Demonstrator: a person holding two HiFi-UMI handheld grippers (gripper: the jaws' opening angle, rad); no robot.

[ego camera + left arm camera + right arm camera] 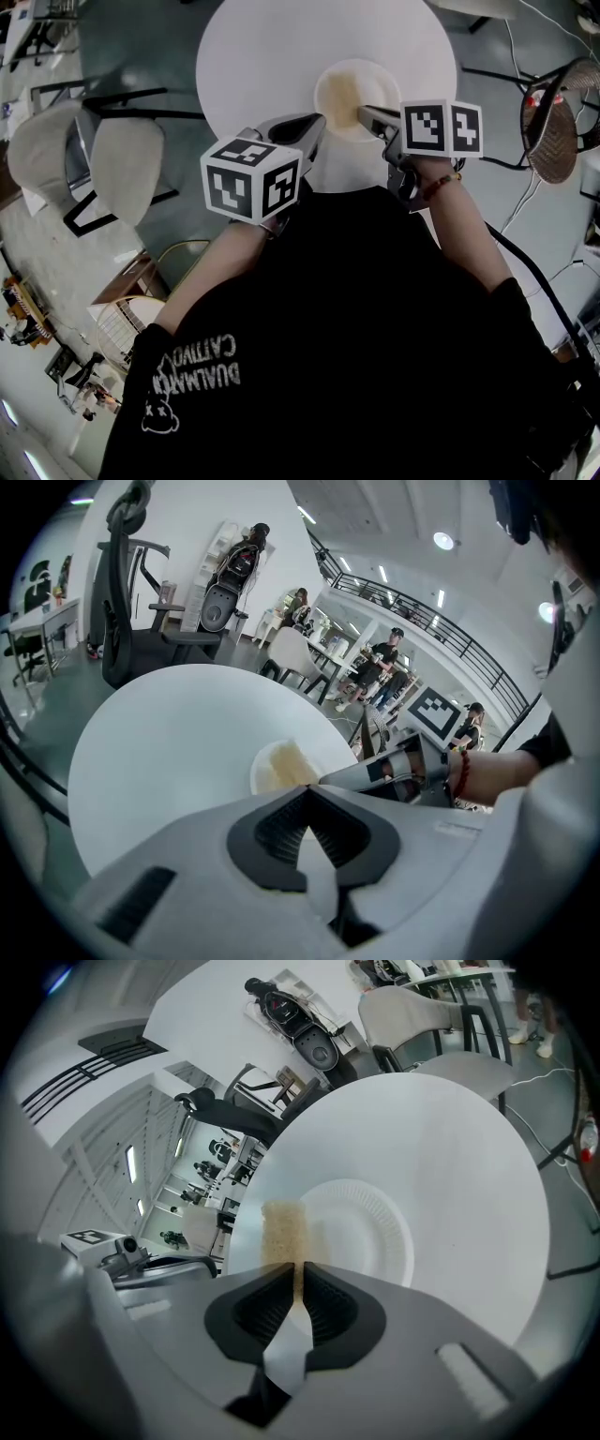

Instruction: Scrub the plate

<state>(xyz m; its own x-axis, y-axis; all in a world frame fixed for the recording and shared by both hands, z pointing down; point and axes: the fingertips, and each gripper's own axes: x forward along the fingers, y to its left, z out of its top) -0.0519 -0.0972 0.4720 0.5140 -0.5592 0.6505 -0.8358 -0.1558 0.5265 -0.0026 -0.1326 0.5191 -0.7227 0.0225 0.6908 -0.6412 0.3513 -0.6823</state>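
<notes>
Nearest the person, at the counter's near edge, the left gripper (314, 122) had its jaws drawn together and appeared to pinch the near rim of the paper plate (361, 67), though a rim so thin was hard to tell from a bare closure. Beside it, also at the counter's near edge, the right gripper (298, 1269) was clenched on a thin tan scrub pad (281, 1230), which stuck out past the jaw tips and lay over the plate's left part in the right gripper view. The main risk looked to be the plate itself: light paper would probably slide or fold under a hard stroke if the left gripper's pinch were slack, and a pad held only by its end could bend away or slip from the jaws. Pressing with the jaw tips rather than the pad might tear the paper. The plate lay flat on the round white counter (281, 42), close to the counter's near edge; it was white with a fluted rim and showed no food or stains that could be made out. Beyond the counter's far edge stood pale chairs (122, 164).
</notes>
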